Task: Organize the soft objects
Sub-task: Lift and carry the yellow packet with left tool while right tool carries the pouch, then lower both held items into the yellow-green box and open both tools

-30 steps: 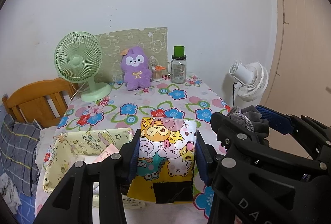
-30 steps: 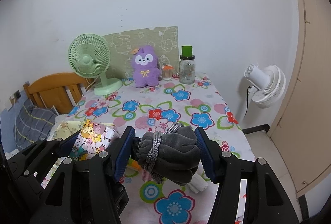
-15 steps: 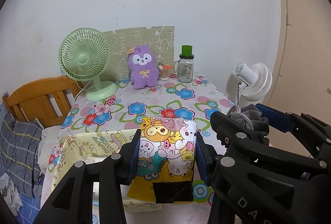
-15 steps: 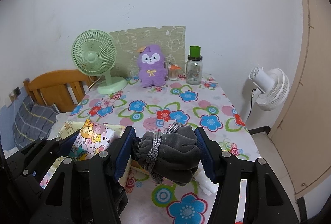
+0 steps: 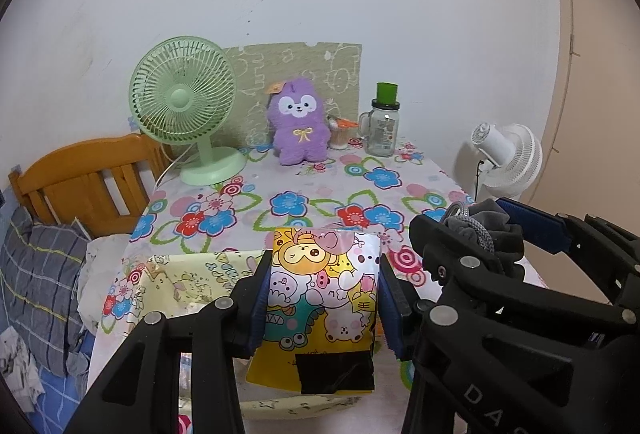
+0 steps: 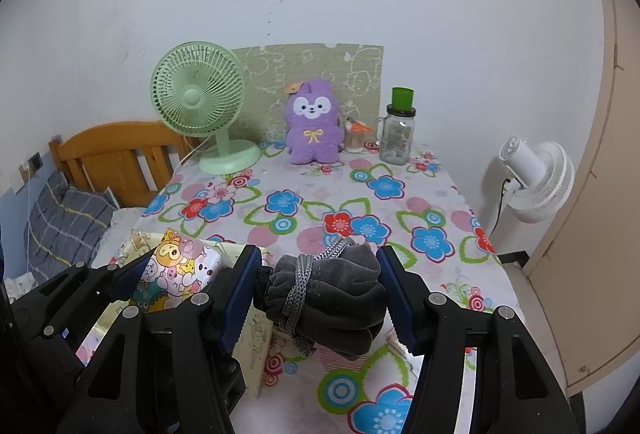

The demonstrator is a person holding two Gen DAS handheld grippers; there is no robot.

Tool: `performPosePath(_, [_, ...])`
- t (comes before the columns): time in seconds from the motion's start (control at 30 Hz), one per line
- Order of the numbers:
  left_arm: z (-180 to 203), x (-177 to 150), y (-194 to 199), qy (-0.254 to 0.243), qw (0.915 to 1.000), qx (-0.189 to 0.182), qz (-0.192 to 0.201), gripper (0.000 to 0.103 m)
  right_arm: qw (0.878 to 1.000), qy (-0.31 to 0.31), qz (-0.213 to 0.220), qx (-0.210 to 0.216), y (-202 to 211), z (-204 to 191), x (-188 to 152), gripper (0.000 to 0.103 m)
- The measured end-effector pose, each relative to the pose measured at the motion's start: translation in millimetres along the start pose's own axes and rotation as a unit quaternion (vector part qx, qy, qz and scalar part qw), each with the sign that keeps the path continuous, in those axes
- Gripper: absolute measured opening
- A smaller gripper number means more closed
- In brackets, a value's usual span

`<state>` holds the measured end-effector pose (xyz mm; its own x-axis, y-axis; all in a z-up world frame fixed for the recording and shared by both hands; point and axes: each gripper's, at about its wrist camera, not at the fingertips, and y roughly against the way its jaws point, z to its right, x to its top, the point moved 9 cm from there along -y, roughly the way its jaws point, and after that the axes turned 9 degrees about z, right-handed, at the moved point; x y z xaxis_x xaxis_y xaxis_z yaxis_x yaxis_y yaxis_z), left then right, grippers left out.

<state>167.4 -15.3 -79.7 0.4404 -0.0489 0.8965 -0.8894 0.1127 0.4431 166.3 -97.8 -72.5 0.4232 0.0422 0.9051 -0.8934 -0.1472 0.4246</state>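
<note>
My L gripper [image 5: 322, 298] is clamped on the cartoon-print pouch [image 5: 323, 292] and my R gripper [image 6: 318, 292] is clamped on the gray cloth bundle [image 6: 328, 298] w/ cord wrapped round it, both held above the near edge of the floral table [image 6: 320, 201], over a pale yellow box [image 5: 192, 274]. Further back it's bare cloth. At the far wall I see the green fan [image 5: 184, 105], purple plush [image 5: 299, 123] and glass jar [image 5: 382, 123].

Cartoon-animal yellow pouch [image 5: 322, 290], grey velvet bundle [image 6: 332, 294], flowered tablecloth [image 6: 304, 201], purple plush [image 5: 299, 125].
</note>
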Motion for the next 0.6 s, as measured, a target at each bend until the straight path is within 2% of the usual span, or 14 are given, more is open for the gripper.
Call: performPosePath(0.6, [-53, -14, -17, 0.016, 0.9993, 0.025, -0.023, 0.048, 0.999, 0.015, -0.022, 0.023, -33, -51, -5, 0.063])
